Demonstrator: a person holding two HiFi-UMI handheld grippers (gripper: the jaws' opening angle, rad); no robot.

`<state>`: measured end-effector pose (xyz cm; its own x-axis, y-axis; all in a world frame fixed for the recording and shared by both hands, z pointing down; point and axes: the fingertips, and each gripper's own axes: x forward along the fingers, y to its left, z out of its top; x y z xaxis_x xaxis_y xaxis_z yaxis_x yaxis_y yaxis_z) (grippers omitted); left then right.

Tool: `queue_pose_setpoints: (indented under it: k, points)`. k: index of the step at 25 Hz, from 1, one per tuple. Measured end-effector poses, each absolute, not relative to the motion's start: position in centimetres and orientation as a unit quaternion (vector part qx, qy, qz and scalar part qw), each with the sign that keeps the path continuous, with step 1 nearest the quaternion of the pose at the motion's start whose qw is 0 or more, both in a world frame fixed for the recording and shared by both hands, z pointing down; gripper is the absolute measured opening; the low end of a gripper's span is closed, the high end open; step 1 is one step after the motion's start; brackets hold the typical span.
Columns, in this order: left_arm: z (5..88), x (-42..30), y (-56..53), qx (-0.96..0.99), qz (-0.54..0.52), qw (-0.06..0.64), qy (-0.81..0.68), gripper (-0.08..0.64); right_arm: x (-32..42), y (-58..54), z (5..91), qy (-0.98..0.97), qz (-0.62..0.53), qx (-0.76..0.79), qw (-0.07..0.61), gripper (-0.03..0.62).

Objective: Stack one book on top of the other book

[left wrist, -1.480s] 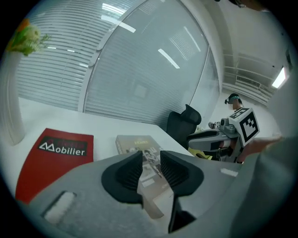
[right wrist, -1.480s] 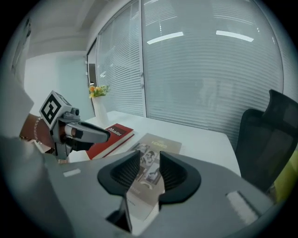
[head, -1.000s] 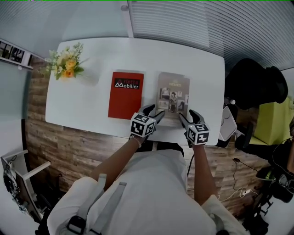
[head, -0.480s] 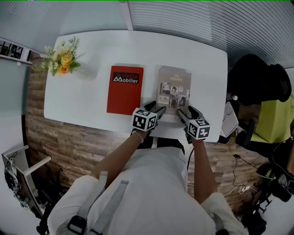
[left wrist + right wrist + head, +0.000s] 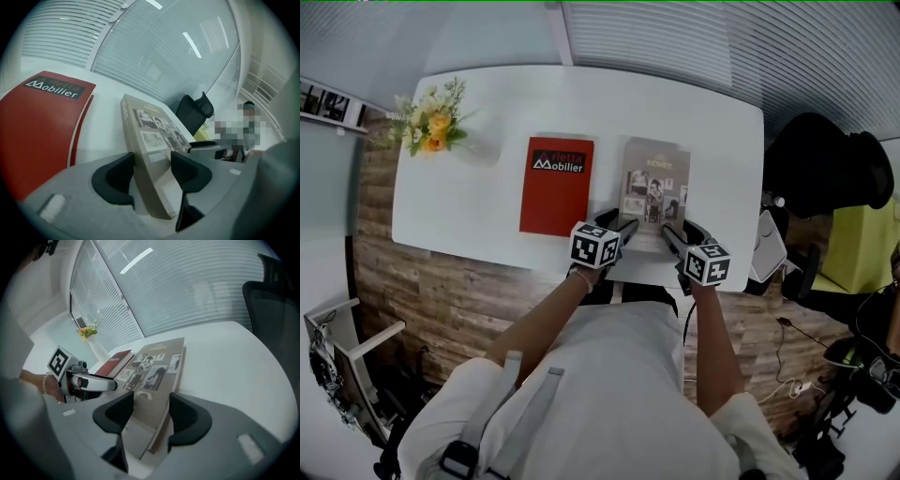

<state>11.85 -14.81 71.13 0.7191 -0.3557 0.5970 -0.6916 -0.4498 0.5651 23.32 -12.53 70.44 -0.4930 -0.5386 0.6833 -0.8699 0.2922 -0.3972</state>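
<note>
Two books lie side by side on the white table point(image 5: 487, 216): a red book point(image 5: 555, 185) on the left and a tan book with photos on its cover point(image 5: 653, 187) on the right. My left gripper point(image 5: 616, 223) is at the tan book's near left corner, and its pads touch the spine side and cover of the tan book point(image 5: 150, 140). My right gripper point(image 5: 680, 231) has just been closing on the near right corner. The tan book point(image 5: 154, 376) fills the gap between its pads. The red book point(image 5: 37, 126) lies apart, untouched.
A bunch of yellow flowers point(image 5: 431, 122) stands at the table's far left corner. A black office chair point(image 5: 820, 169) and a yellow object point(image 5: 853, 248) are off the table's right end. The table's near edge runs just under both grippers.
A second ago both grippers' jaws stood spread wide at the tan book's near edge. Now they are narrower and sit on its two near corners. Neither book has shifted on the table.
</note>
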Motion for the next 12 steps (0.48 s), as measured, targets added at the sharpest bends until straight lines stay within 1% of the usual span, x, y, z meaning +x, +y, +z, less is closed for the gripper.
queue_pose_setpoints:
  k: [4, 12]
  points:
    - [69.9, 11.5, -14.8, 0.827, 0.188, 0.421, -0.321, 0.255, 23.0, -12.6, 68.9, -0.779, 0.373, 0.458, 0.208, 0.233]
    - [66.0, 10.4, -15.2, 0.838, 0.169, 0.396, -0.335, 0.252, 21.8, -12.6, 65.3, -0.785, 0.356, 0.471, 0.188, 0.233]
